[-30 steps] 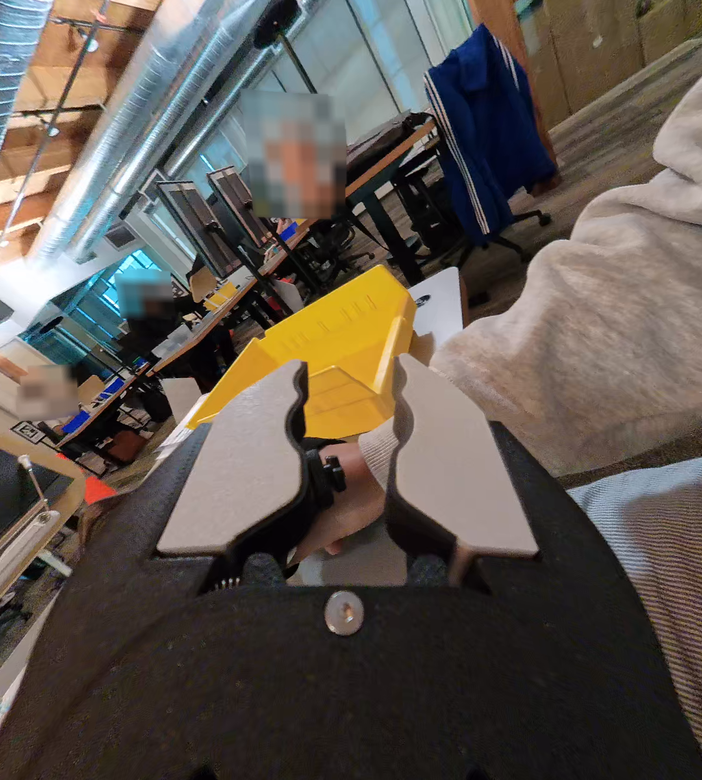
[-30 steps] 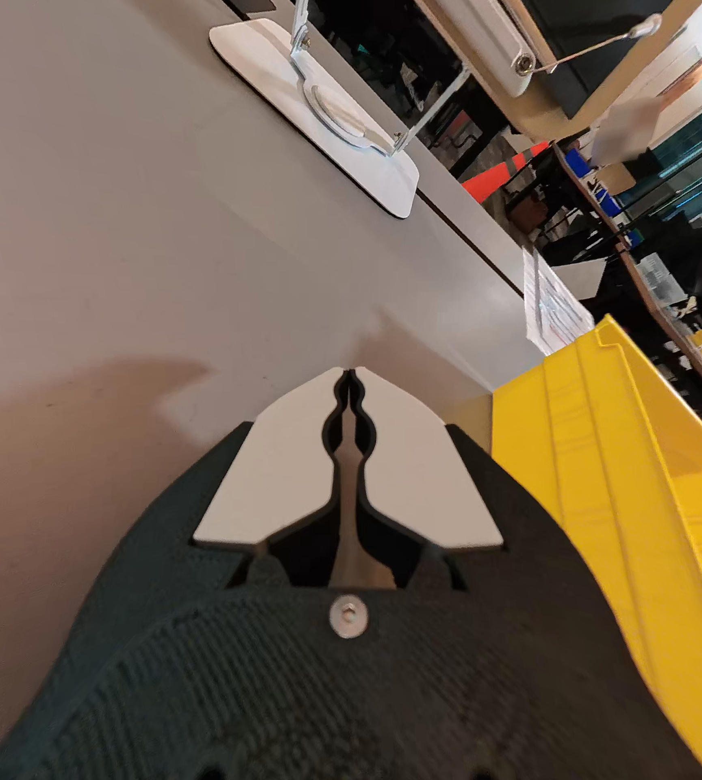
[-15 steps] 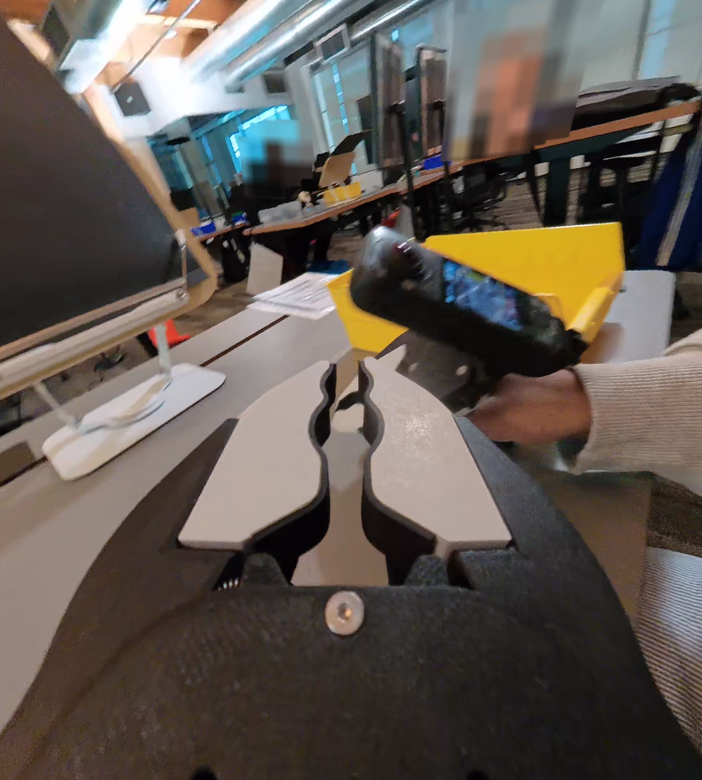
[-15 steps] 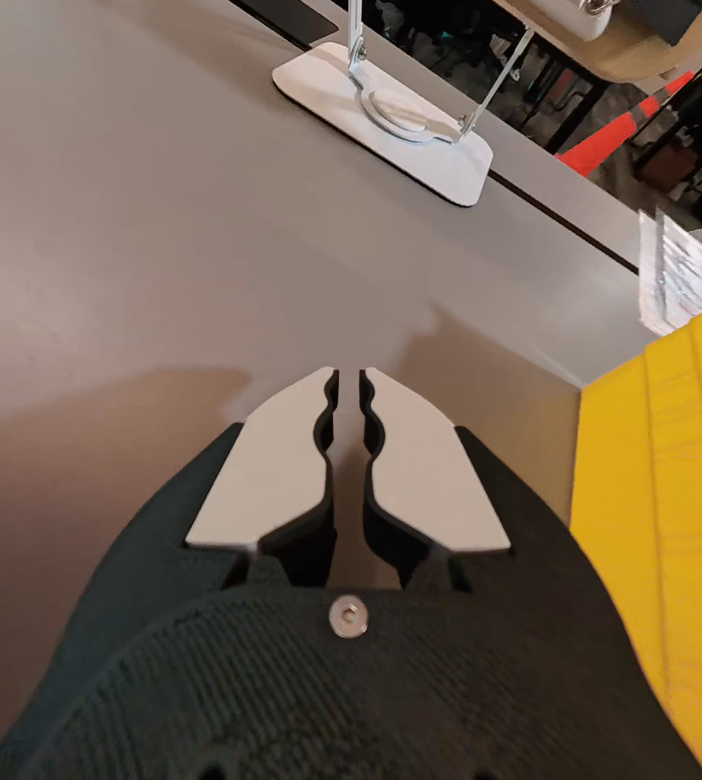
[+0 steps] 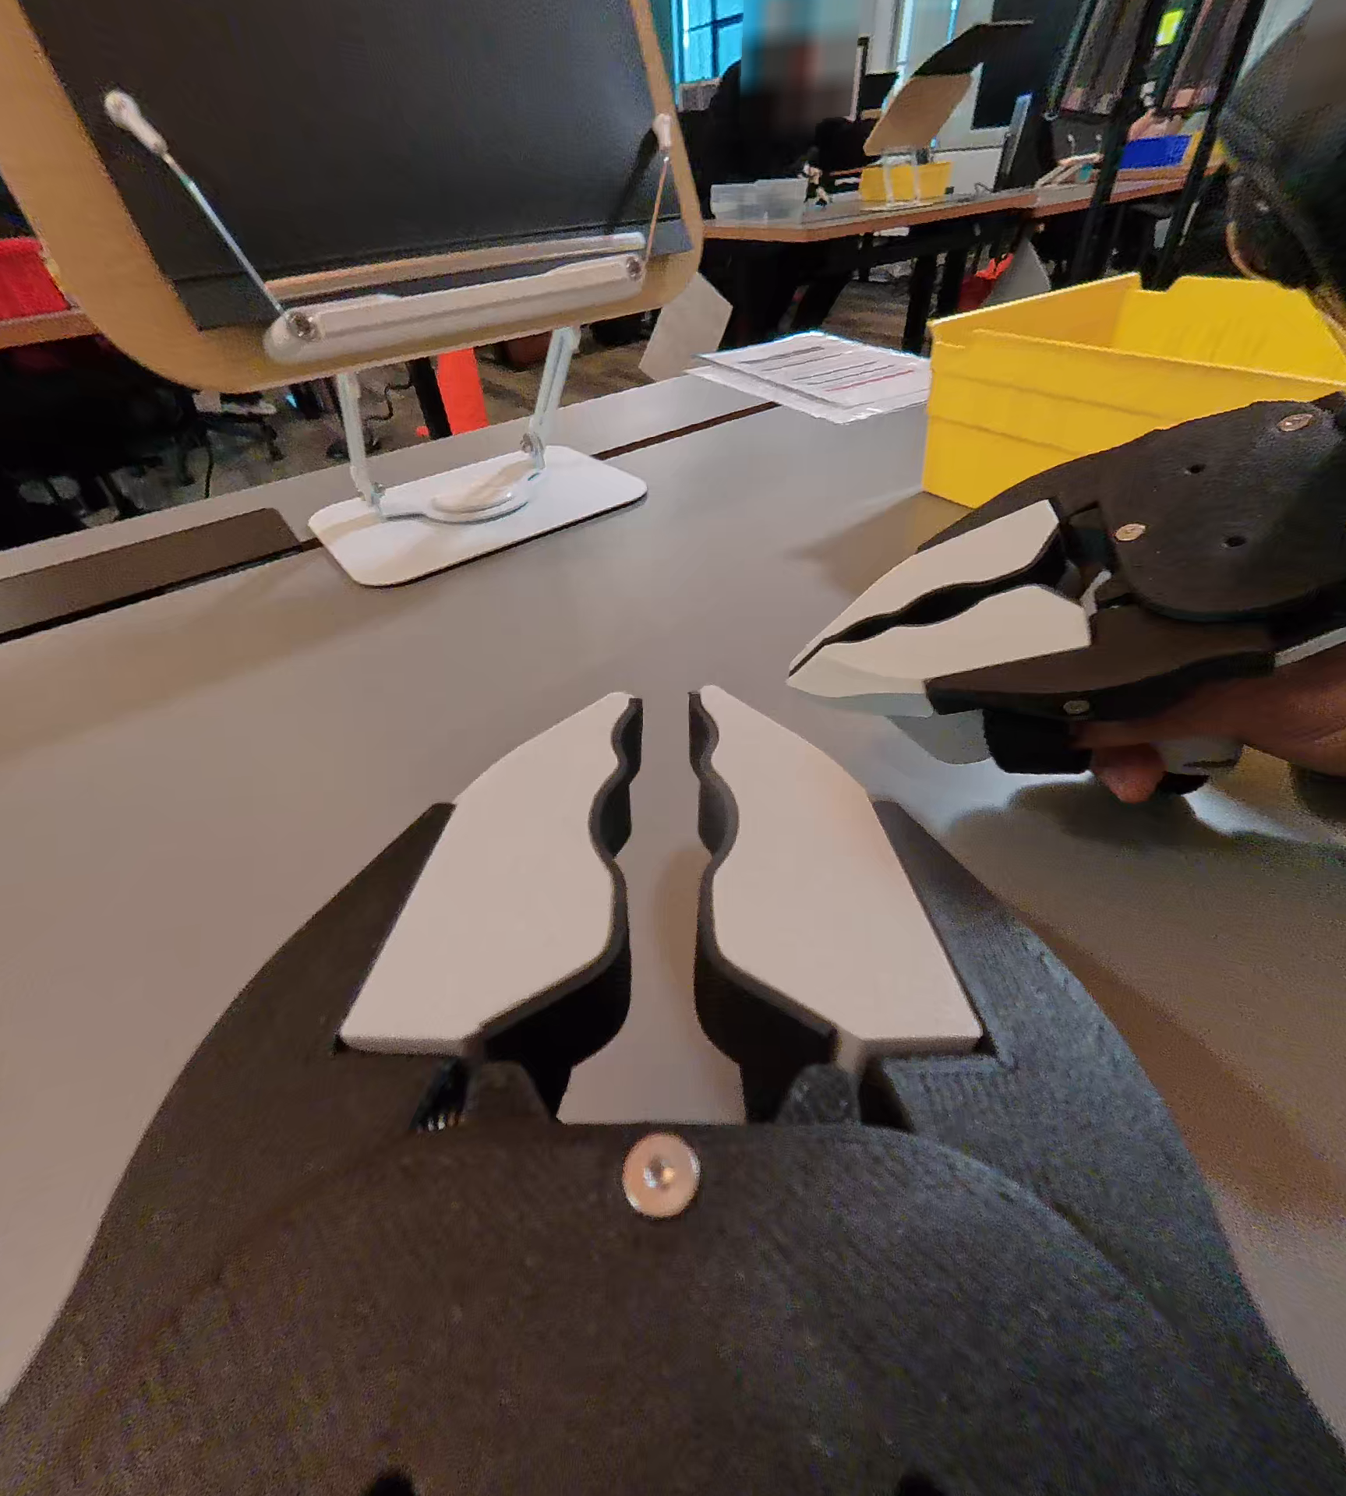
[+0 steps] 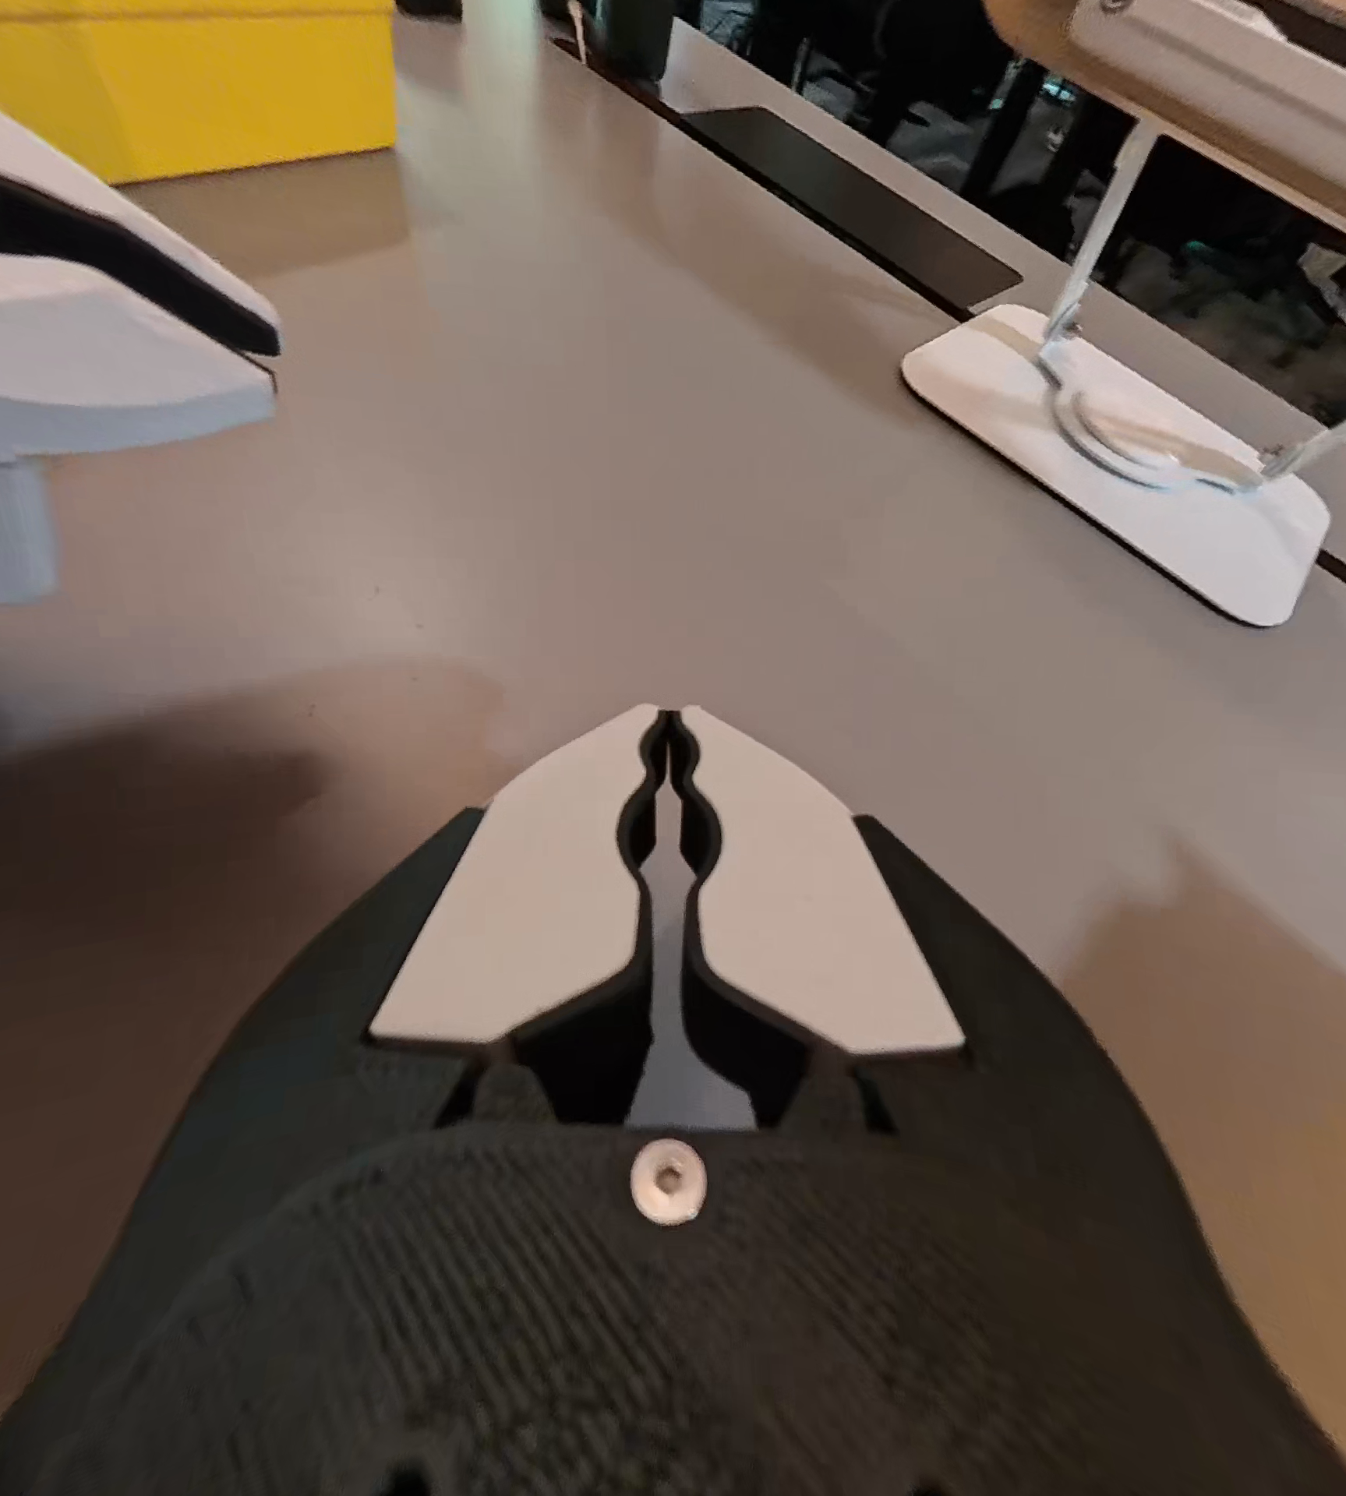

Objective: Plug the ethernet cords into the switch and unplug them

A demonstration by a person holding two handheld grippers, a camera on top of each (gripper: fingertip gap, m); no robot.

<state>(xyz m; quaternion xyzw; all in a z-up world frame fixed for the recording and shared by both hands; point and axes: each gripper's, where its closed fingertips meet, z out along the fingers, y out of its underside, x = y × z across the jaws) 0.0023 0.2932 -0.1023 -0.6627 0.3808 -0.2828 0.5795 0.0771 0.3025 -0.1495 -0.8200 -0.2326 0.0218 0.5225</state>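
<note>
Left gripper slightly parted, right gripper closed, both empty above grey table; yellow bin far right, tablet stand far left.

Bare grey table ahead, white stand base beyond, yellow bin right

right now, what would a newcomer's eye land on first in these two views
Probably the two grippers over the bare grey table: the left gripper slightly open, the right gripper shut and empty. Next, the yellow bin at the table's far right and the tilted dark board on a white stand behind. No cords or switch show.
</note>
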